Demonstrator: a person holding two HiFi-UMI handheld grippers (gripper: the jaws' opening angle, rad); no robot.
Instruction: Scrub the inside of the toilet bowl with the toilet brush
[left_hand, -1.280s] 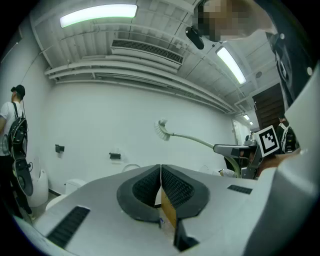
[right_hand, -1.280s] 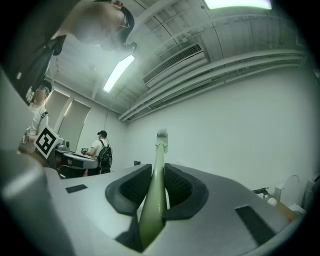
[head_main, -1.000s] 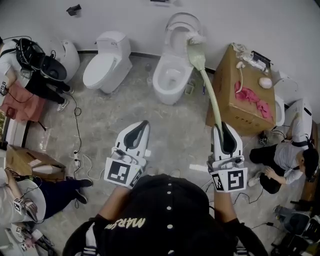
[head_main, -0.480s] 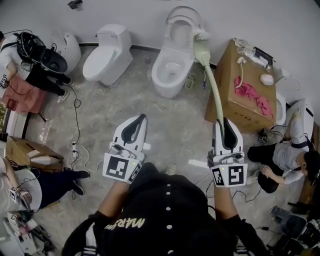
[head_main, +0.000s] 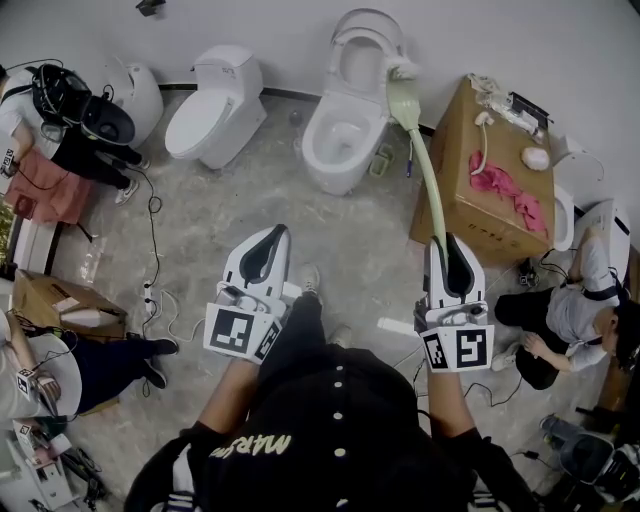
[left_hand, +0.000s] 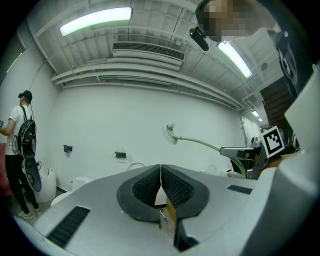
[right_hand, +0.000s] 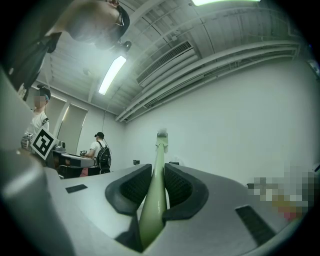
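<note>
The person's dark-trousered leg and pale shoe (head_main: 308, 280) stand on the mottled grey floor (head_main: 210, 215) between the two claws. The left claw (head_main: 280, 232) has its jaws pressed together on nothing. The right claw (head_main: 447, 242) is clamped on the end of the pale green handle of the toilet brush (head_main: 425, 170). The handle runs up and away, and its white bristle head hangs in the air level with the raised seat, not in the bowl. Cables (head_main: 152, 250) trail over the floor at the left. Farther off the open toilet (head_main: 335, 150) stands against the white wall (head_main: 520, 40), with a second toilet with its lid down (head_main: 205, 125) to its left. To its right a cardboard box (head_main: 470, 215) carries a pink cloth (head_main: 505, 195). Other people sit at both edges of the room. Overhead, the gripper views show strip lights and a ceiling vent.
</note>
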